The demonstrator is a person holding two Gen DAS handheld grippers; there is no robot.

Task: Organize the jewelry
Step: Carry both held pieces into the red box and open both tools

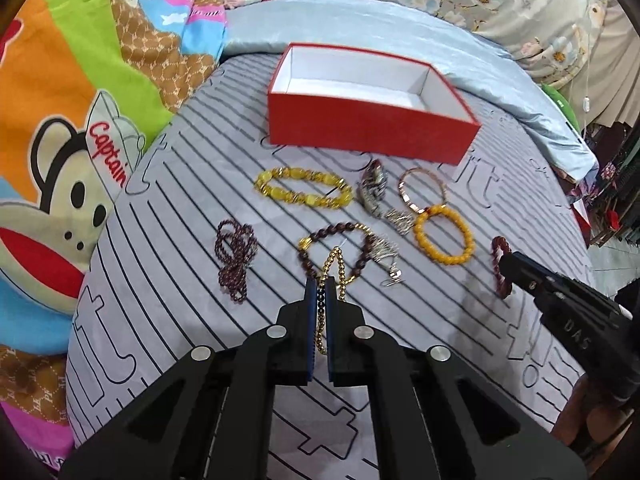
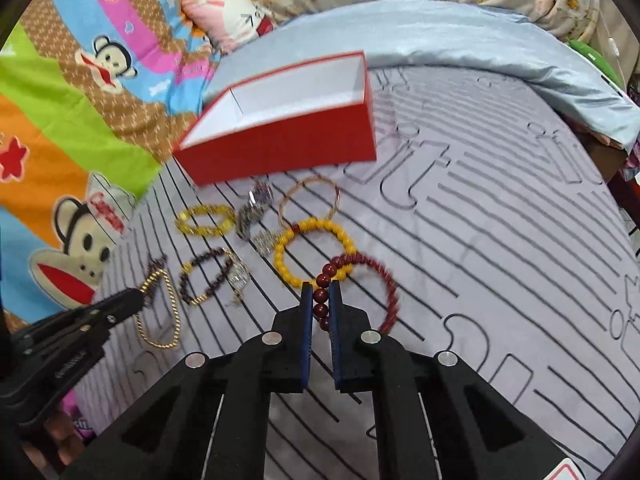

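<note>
The left tool [image 1: 319,284] is pressed together on a gold bead chain [image 1: 334,264], whose loop hangs just above the bed cover [image 1: 160,240] and across the dark brown bead bracelet [image 1: 320,240]. On the way to the box the chain could snag that bracelet or the silver clasp piece [image 1: 386,250] beside it and drag them along.

The right tool [image 2: 321,294] is likewise closed, pinching the beads of a dark red bracelet [image 2: 360,272]. Its ring overlaps the orange bead bracelet [image 2: 312,252], which could catch and shift, and a grip on round beads may slip.

Farther off lie a yellow bead bracelet [image 1: 304,188], a thin bangle [image 1: 420,188] and a maroon strand [image 1: 234,260]. Beyond them stands the open red box [image 1: 368,132], with nothing visible in the part of its inside that shows.
</note>
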